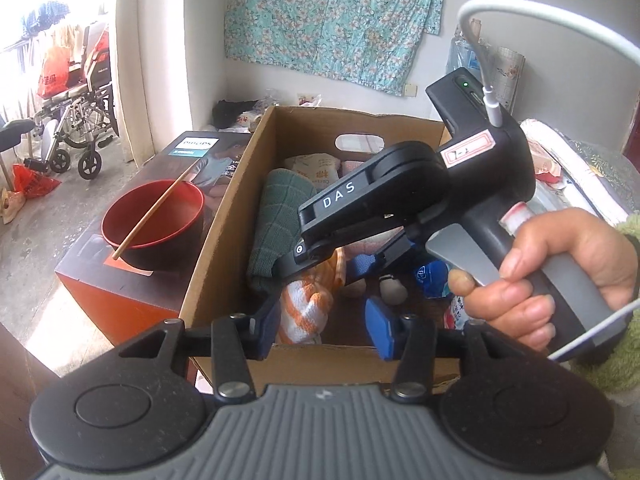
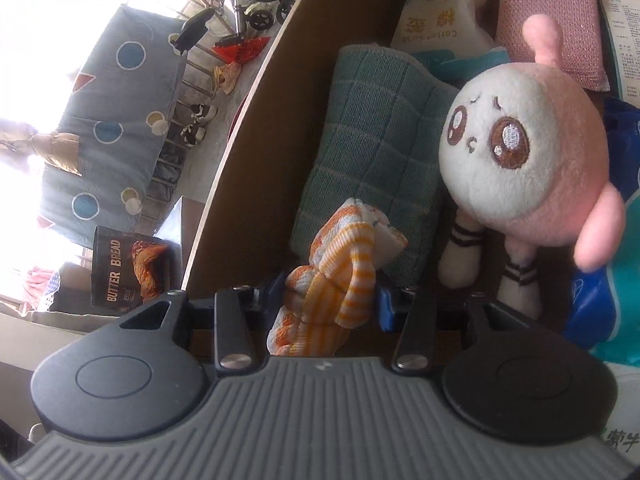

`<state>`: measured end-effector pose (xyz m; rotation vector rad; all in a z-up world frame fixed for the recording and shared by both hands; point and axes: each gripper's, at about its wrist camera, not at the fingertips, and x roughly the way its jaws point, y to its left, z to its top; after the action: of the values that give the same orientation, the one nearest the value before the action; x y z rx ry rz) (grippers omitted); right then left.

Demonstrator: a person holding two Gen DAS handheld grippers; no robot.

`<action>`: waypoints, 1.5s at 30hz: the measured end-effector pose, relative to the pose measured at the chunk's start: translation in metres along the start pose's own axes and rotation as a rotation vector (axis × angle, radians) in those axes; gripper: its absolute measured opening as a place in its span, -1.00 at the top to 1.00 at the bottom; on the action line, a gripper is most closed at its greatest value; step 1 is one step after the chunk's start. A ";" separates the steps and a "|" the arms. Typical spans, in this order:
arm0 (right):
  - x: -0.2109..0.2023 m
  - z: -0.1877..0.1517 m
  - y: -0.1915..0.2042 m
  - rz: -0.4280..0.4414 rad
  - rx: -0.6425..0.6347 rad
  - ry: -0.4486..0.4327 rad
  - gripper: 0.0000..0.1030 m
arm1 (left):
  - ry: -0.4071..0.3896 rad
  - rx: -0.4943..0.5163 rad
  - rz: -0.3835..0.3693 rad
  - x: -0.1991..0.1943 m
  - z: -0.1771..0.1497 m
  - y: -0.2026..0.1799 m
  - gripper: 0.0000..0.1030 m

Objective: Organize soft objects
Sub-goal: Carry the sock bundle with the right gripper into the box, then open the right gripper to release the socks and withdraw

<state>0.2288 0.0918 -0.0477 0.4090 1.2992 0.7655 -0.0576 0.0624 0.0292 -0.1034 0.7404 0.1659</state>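
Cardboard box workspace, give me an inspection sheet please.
Surface: cardboard box beside a printed carton.
Job's things: orange striped cloth, green checked towel, pink plush doll, pink sponge, all in the box.
Clutter: red bowl with chopstick on the carton; packets in the box.
Grippers: left tongs open, empty; right tongs closed on the striped cloth.
Cables: white cable on the right tool.
Surroundings: wheelchair, floral cloth on wall.

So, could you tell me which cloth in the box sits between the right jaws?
The orange-striped cloth; the green checked towel lies beyond, untouched.
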 end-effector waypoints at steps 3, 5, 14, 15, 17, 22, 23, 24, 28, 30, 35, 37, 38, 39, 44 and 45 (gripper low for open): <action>-0.001 -0.001 0.001 -0.040 -0.010 0.019 -0.14 | 0.002 0.000 -0.005 0.003 0.001 0.001 0.00; 0.000 0.001 -0.002 -0.049 0.001 0.021 -0.27 | 0.003 0.001 -0.009 0.005 0.003 0.000 0.00; -0.017 -0.001 -0.013 -0.041 0.041 -0.041 -0.34 | 0.010 0.006 -0.010 0.009 0.003 0.000 -0.07; -0.019 -0.001 -0.015 -0.042 0.048 -0.051 -0.34 | 0.009 0.007 -0.009 0.008 0.003 -0.001 -0.07; -0.023 0.001 -0.020 -0.048 0.068 -0.071 -0.34 | 0.007 0.010 -0.007 0.008 0.002 -0.002 -0.09; -0.032 0.000 -0.027 -0.054 0.095 -0.116 -0.34 | 0.005 0.017 -0.002 0.007 0.001 -0.004 -0.13; -0.035 -0.001 -0.028 -0.056 0.098 -0.127 -0.34 | 0.006 0.019 -0.001 0.007 0.001 -0.005 -0.14; -0.037 -0.001 -0.028 -0.055 0.100 -0.135 -0.34 | 0.007 0.020 0.000 0.007 0.001 -0.005 -0.14; -0.054 -0.005 -0.031 -0.036 0.105 -0.172 -0.34 | 0.011 0.019 -0.013 0.008 0.003 -0.008 -0.15; -0.064 -0.008 -0.033 -0.019 0.101 -0.197 -0.34 | 0.009 0.019 -0.022 0.008 0.005 -0.011 -0.17; -0.100 -0.025 -0.039 0.049 0.094 -0.272 -0.34 | -0.008 0.042 -0.035 0.008 0.009 -0.023 -0.28; -0.117 -0.033 -0.042 0.074 0.094 -0.307 -0.35 | -0.020 0.050 -0.048 0.007 0.012 -0.028 -0.34; -0.128 -0.039 -0.044 0.081 0.091 -0.334 -0.37 | -0.029 0.056 -0.058 0.007 0.013 -0.031 -0.38; -0.139 -0.045 -0.046 0.084 0.084 -0.363 -0.37 | -0.033 0.063 -0.066 0.007 0.015 -0.034 -0.41; -0.201 -0.079 -0.059 0.047 0.042 -0.541 -0.46 | -0.030 0.108 -0.105 0.011 0.032 -0.052 -0.51; -0.215 -0.086 -0.062 0.018 0.033 -0.585 -0.47 | -0.031 0.118 -0.115 0.011 0.036 -0.056 -0.52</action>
<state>0.1466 -0.1151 0.0410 0.6179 0.7595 0.5788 -0.0150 0.0144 0.0498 -0.0305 0.7095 0.0144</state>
